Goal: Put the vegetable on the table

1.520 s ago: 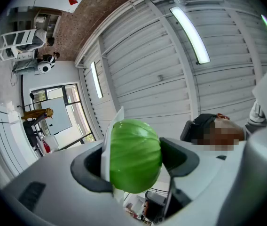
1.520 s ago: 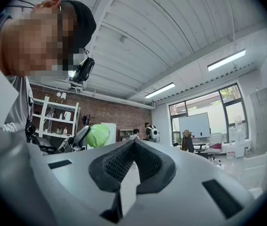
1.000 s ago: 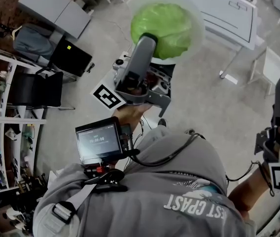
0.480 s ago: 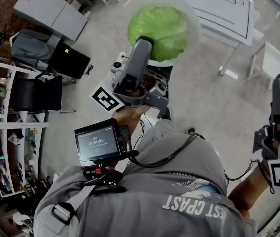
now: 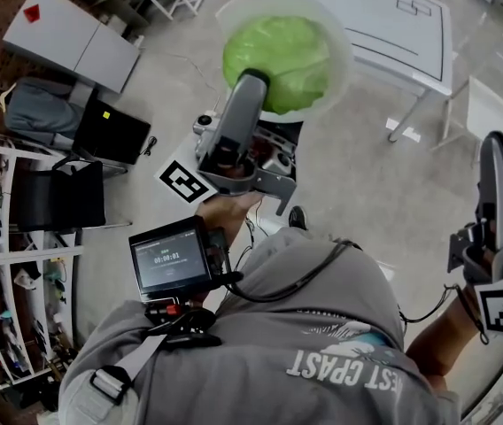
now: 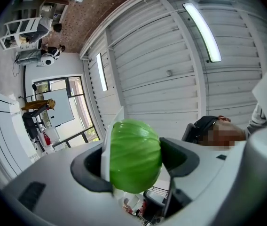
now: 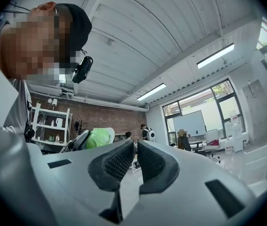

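While the person's left hand reaches up and forward from the chest, the head view shows the left tongs (image 5: pixel 253 82) angled upward and clamped on the green vegetable (image 5: pixel 278 47). The vegetable hangs above the floor, beside a corner of the white tabletop (image 5: pixel 411 34). The right tongs (image 5: pixel 502 153) are held out at the side. In the left gripper view, both jaws press the vegetable's flanks. In the right gripper view, the jaws are drawn together, roughly level, with nothing between them.

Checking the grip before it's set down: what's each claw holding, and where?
Left claw clamps the green cabbage across its sides, with the white bowl against one jaw. Right claw holds nothing.
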A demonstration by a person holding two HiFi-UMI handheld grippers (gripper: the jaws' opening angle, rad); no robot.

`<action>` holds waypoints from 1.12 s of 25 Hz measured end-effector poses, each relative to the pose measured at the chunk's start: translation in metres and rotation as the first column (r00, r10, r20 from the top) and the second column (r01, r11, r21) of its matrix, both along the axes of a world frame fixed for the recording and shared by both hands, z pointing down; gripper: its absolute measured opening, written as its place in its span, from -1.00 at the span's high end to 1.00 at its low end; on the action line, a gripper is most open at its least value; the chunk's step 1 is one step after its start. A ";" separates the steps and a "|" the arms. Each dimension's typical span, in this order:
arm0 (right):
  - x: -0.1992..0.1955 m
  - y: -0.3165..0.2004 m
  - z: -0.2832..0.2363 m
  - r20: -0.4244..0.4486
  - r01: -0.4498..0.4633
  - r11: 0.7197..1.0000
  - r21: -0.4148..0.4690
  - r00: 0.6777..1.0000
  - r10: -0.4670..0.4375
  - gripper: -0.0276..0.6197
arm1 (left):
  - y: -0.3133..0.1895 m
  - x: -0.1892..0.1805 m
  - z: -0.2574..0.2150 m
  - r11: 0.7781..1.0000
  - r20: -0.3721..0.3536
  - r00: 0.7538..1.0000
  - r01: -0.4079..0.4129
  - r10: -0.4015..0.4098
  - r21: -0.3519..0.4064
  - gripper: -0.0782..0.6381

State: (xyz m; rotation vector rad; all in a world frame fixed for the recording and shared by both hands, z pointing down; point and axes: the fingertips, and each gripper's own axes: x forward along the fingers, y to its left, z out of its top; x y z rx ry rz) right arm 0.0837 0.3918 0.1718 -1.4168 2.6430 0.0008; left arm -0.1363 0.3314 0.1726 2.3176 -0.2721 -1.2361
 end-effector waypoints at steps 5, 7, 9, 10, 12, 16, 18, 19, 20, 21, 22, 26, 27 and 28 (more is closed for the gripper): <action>-0.035 -0.045 0.000 -0.005 -0.026 1.000 -0.006 1.000 0.026 0.89 | -0.048 -0.033 0.002 1.000 -0.001 1.000 -0.023 0.023 -0.005 -0.09; -0.050 -0.062 -0.003 -0.009 -0.036 0.999 -0.006 0.999 0.036 0.89 | -0.067 -0.047 0.002 0.999 -0.002 0.999 -0.033 0.033 -0.009 -0.09; -0.062 -0.070 -0.001 -0.010 -0.048 0.999 -0.003 0.999 0.048 0.89 | -0.076 -0.058 0.005 0.999 0.003 0.999 -0.043 0.043 -0.003 -0.09; -0.068 -0.072 0.000 -0.011 -0.055 0.999 -0.002 0.998 0.055 0.89 | -0.079 -0.063 0.006 0.999 0.006 0.999 -0.049 0.049 0.001 -0.09; -0.078 -0.075 0.001 -0.014 -0.065 0.998 -0.001 0.998 0.065 0.89 | -0.083 -0.072 0.007 0.998 0.008 0.998 -0.060 0.060 0.008 -0.09; -0.084 -0.076 0.007 -0.023 -0.074 0.997 0.001 0.997 0.074 0.89 | -0.087 -0.075 0.013 0.997 0.009 0.997 -0.071 0.071 0.023 -0.09; -0.083 -0.077 0.011 -0.029 -0.076 0.997 -0.005 0.997 0.076 0.89 | -0.088 -0.075 0.016 0.997 0.001 0.997 -0.071 0.071 0.020 -0.09; -0.083 -0.077 0.011 -0.032 -0.075 0.997 -0.010 0.997 0.075 0.89 | -0.087 -0.075 0.016 0.997 -0.003 0.997 -0.071 0.071 0.015 -0.09; -0.083 -0.077 0.010 -0.035 -0.073 0.997 -0.013 0.997 0.072 0.89 | -0.087 -0.075 0.016 0.998 -0.005 0.998 -0.068 0.068 0.010 -0.09; -0.083 -0.078 0.008 -0.037 -0.069 0.997 -0.016 0.997 0.068 0.89 | -0.087 -0.075 0.015 0.998 -0.006 0.998 -0.064 0.064 0.006 -0.09; -0.083 -0.079 0.005 -0.038 -0.064 0.998 -0.018 0.997 0.063 0.89 | -0.087 -0.076 0.014 0.998 -0.006 0.998 -0.059 0.059 0.003 -0.09; -0.077 -0.082 0.008 -0.009 -0.043 0.998 -0.047 0.999 0.042 0.89 | -0.088 -0.078 0.011 0.999 -0.005 0.999 -0.034 0.034 -0.018 -0.09; -0.075 -0.084 0.009 0.002 -0.037 0.998 -0.053 0.999 0.037 0.89 | -0.089 -0.078 0.010 0.999 -0.003 1.000 -0.027 0.027 -0.019 -0.09; -0.072 -0.088 0.007 0.008 -0.031 0.998 -0.054 0.999 0.032 0.89 | -0.090 -0.078 0.007 1.000 -0.001 1.000 -0.020 0.020 -0.016 -0.09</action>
